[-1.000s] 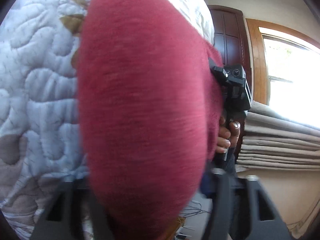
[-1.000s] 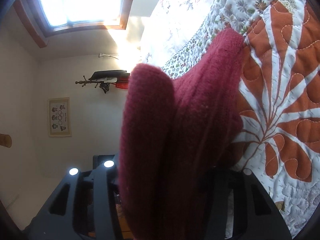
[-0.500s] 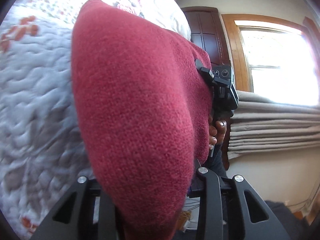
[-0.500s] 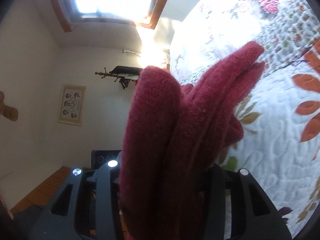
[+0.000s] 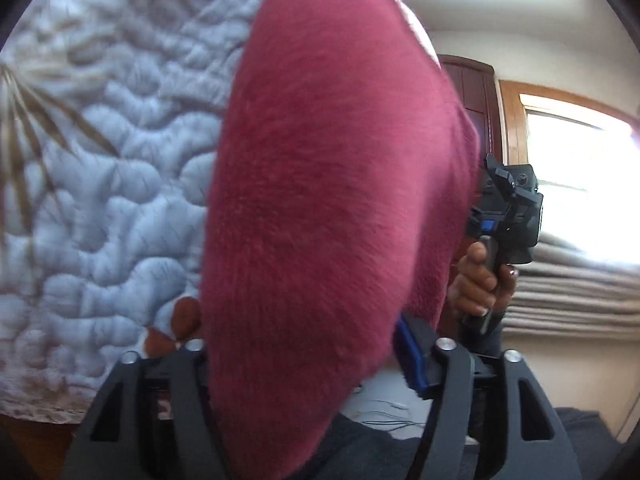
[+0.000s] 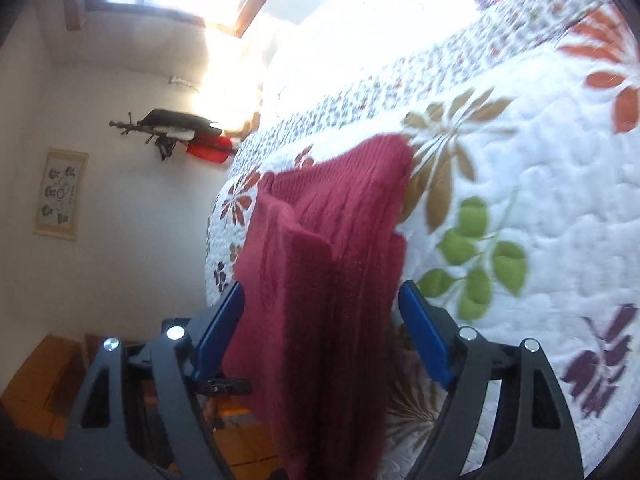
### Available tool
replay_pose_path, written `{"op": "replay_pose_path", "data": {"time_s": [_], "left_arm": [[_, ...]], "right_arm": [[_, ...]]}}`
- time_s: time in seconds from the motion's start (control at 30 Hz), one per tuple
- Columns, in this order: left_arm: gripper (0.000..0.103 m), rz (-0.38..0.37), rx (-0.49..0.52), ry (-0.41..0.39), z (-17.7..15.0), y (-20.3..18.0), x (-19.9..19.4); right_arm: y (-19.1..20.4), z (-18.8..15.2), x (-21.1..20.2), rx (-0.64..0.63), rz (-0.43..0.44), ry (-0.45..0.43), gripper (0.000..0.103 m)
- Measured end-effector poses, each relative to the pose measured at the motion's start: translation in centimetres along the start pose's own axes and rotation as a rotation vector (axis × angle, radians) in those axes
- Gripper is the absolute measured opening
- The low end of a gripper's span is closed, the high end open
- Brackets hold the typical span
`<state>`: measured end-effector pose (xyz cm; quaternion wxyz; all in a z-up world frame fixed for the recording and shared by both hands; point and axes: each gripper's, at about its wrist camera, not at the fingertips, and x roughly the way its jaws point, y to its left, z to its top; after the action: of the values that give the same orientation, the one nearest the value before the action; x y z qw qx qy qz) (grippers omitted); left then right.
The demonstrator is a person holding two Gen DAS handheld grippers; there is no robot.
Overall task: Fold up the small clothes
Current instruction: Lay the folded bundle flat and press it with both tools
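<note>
Right gripper spreads wide, letting the red sweater drape toward the bed. Left gripper seems parted too, cloth between its fingers, though whether it's pinched isn't clear.

Right gripper: the fingers now stand apart, blue pads exposed either side of the red knit garment; half a second ago they were closed on it. Garment now hangs lower and narrower in the right wrist view, its far edge toward 12 o'clock on the quilt. Left wrist view: right blue pad now visible beside the fabric.
</note>
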<state>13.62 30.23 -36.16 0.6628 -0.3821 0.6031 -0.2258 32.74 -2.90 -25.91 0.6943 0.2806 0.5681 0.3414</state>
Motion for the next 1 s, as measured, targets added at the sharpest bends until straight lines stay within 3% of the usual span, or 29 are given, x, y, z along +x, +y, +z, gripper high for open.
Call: {"op": "replay_pose_path", "data": {"time_s": [0.1,0.2,0.23,0.27,0.3,0.4,0.47,0.53,0.63,0.7,0.83,0.9,1.0], "left_arm": [[0.072,0.083,0.086,-0.088,-1.5,-1.2,-3.6],[0.072,0.1,0.15,-0.187,-3.0,-2.7,-6.3],[0.072,0.097,0.168,-0.217,-3.6,-3.2,-7.0],[0.072,0.088,0.186,-0.241,-4.0,-3.9,-7.5],[0.072,0.081,0.202,-0.264,-4.6,-4.5,-8.4],[0.072,0.038,0.251,-0.309,-5.2,-7.2,-9.0],[0.073,0.001,0.276,-0.313,-5.6,-7.1,-9.6],[0.073,-0.013,0.263,-0.297,-5.2,-6.4,-9.8],[0.072,-0.028,0.264,-0.273,-3.9,-7.5,-9.0],[0.073,-0.053,0.3,-0.285,-2.8,-8.1,-9.1],[0.073,-0.139,0.32,-0.295,0.8,-8.7,-9.2],[0.073,-0.152,0.311,-0.26,2.7,-8.1,-8.1],[0.073,-0.164,0.293,-0.18,4.8,-6.9,-5.3]], "right_arm": [[2.6,-0.1,-2.1,-0.056,-0.041,-0.05,0.064],[4.1,-1.0,0.5,-0.096,-0.079,-0.012,0.057],[4.2,-1.0,1.8,-0.097,-0.087,0.006,0.05],[2.8,-2.0,1.8,-0.101,-0.098,0.021,0.041],[1.7,-2.5,2.0,-0.112,-0.128,0.021,0.009],[2.4,-2.4,1.3,-0.144,-0.133,-0.059,0.007],[2.0,-1.9,0.7,-0.145,-0.202,-0.099,0.007],[-1.8,-1.2,1.9,-0.062,-0.267,-0.07,0.007],[-4.4,-1.2,3.9,-0.027,-0.226,-0.044,0.01],[-3.4,-1.7,2.5,-0.047,-0.205,-0.073,0.021],[0.9,-3.8,-0.9,-0.139,-0.204,-0.114,0.024],[3.2,-5.9,-0.6,-0.211,-0.158,-0.055,0.023],[4.4,-9.3,1.9,-0.294,-0.166,0.053,0.022]]}}
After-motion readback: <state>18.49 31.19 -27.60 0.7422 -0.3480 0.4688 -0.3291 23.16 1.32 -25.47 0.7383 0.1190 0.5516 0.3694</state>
